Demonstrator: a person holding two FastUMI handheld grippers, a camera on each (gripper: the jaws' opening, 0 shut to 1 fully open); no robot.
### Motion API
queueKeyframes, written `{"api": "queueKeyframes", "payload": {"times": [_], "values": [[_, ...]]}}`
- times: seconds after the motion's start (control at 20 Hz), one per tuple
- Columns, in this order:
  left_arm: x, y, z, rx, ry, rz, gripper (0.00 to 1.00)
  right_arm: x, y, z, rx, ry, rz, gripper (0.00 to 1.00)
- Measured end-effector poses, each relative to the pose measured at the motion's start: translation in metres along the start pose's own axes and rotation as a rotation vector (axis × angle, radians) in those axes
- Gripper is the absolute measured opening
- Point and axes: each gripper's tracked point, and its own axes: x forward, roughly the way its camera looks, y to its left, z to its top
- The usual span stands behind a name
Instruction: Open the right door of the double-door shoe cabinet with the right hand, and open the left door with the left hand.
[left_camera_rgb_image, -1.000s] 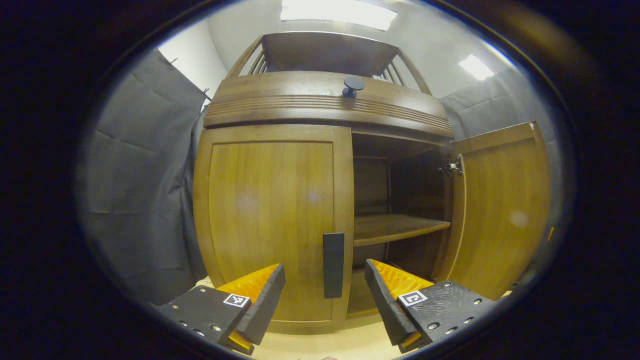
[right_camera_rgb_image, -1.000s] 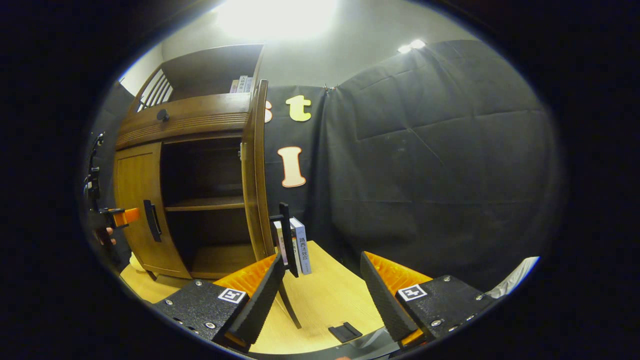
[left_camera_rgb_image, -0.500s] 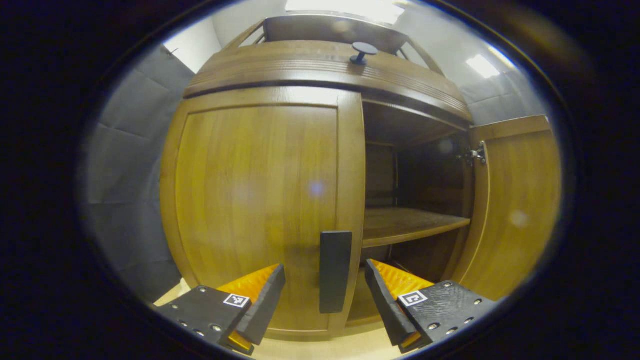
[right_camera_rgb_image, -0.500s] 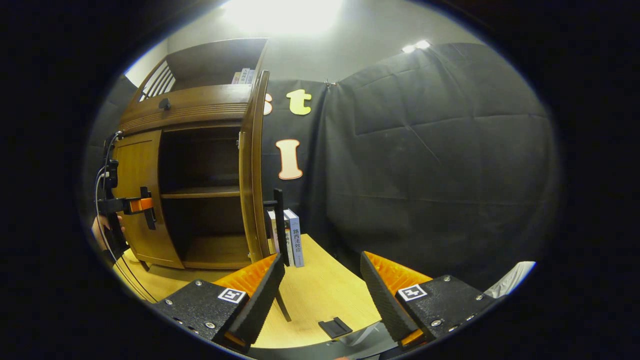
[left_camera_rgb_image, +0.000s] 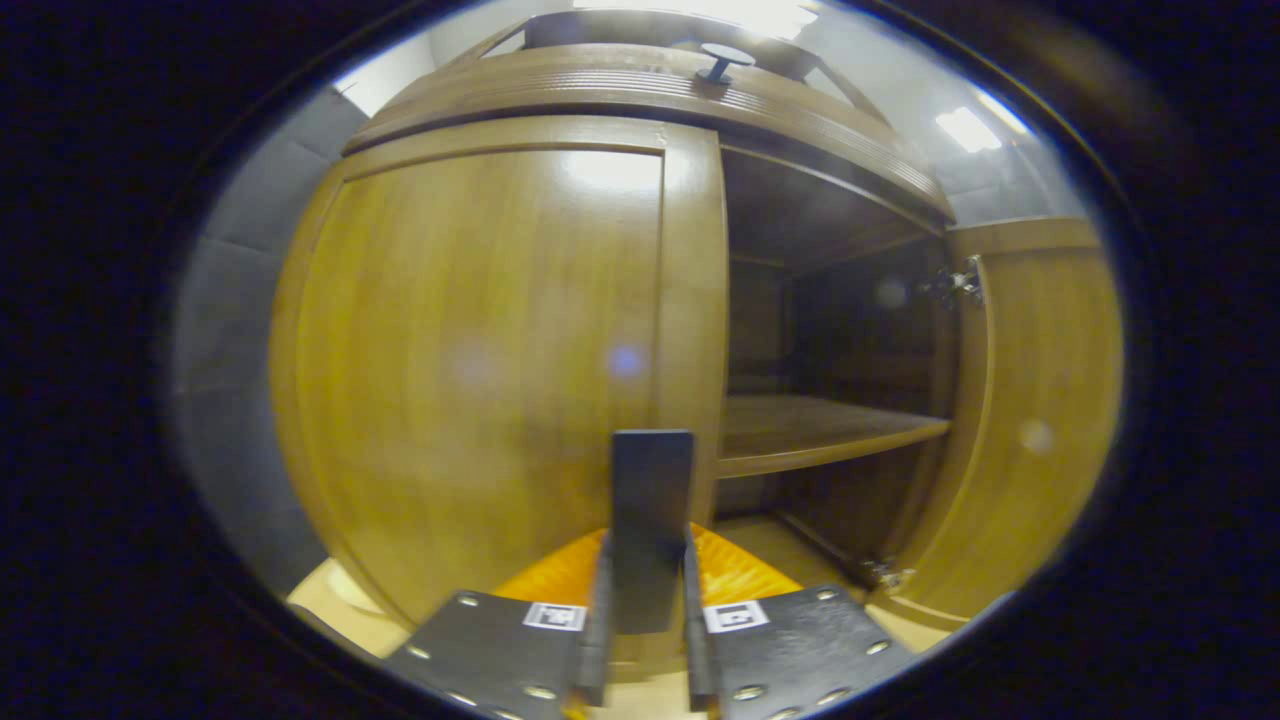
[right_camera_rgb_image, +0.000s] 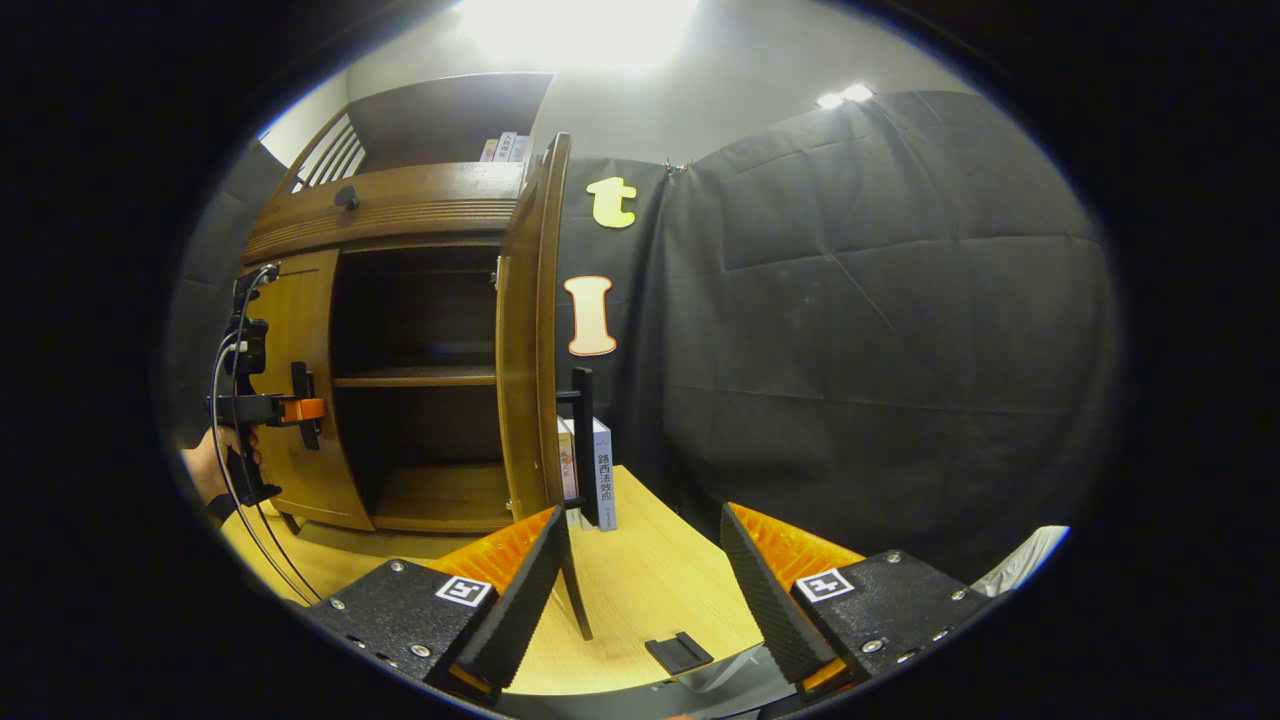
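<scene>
Both fingers of the left gripper (left_camera_rgb_image: 645, 640) press the black handle (left_camera_rgb_image: 650, 525) of the left door (left_camera_rgb_image: 480, 360), which sits flush and closed in the shoe cabinet (left_camera_rgb_image: 650, 90). Beside it the right door (left_camera_rgb_image: 1040, 420) stands swung wide, baring a wooden shelf (left_camera_rgb_image: 820, 435). Farther out, the right gripper (right_camera_rgb_image: 640, 585) hangs with fingers spread wide over the table (right_camera_rgb_image: 650, 590), holding nothing. Its view adds the right door's own handle (right_camera_rgb_image: 583, 445), books (right_camera_rgb_image: 600, 485) behind it, and a hand (right_camera_rgb_image: 205, 470) holding the left gripper.
</scene>
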Motion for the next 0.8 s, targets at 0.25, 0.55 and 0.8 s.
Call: {"api": "queueKeyframes", "payload": {"times": [0.25,0.55,0.8], "values": [[-0.001,-0.002,0.005,-0.002,0.026,-0.001,0.19,-0.003,0.017,0.002,0.009,-0.014,0.038,0.94],[-0.005,0.001,0.013,-0.017,0.021,-0.006,0.14,-0.006,0.028,0.008,0.017,-0.027,0.064,0.94],[-0.006,-0.001,0.014,-0.016,0.019,-0.028,0.19,-0.006,0.040,0.014,0.030,-0.041,0.089,0.94]]}}
